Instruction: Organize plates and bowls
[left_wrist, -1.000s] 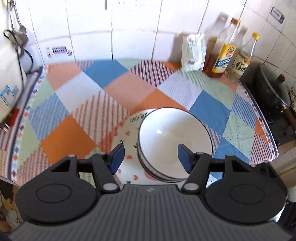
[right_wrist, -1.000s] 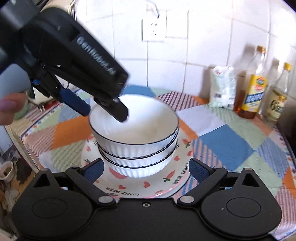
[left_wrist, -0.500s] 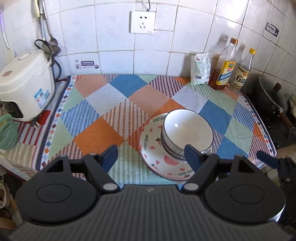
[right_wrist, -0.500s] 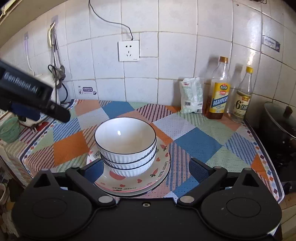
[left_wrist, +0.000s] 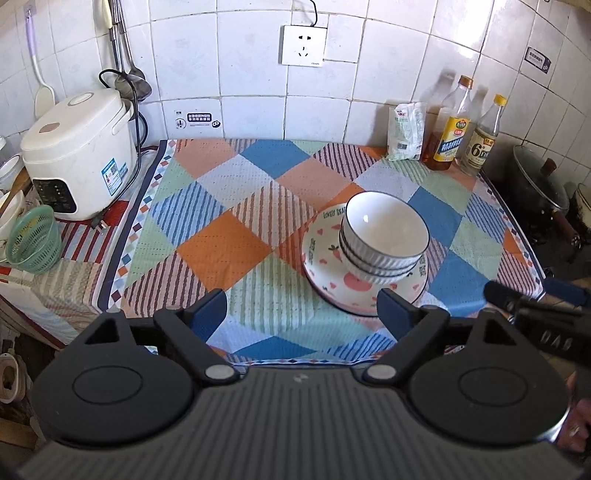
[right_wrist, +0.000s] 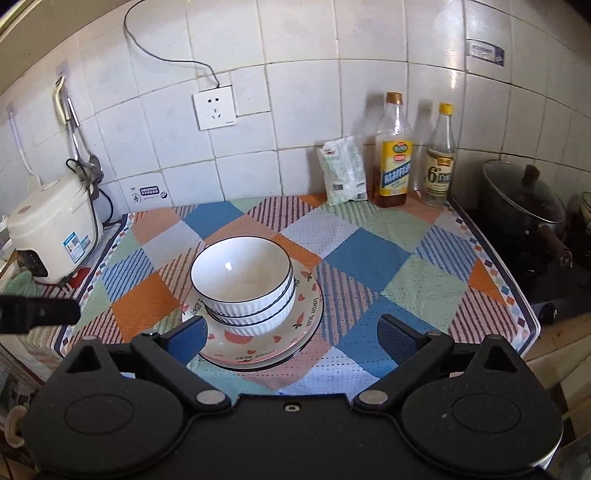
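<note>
white bowls (left_wrist: 384, 236) farther off than before

Rice cooker (left_wrist: 75, 155), green basket (left_wrist: 33, 239) left — two bottles (left_wrist: 466, 127), pot (left_wrist: 539, 186) right.

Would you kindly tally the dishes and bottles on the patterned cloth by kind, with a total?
White ribbed bowls, nested: 3
Heart-print plates beneath them: at least 2, their rims overlap
Bottles, yellow-labelled and yellow-capped: 2
Total: 7, at least
</note>
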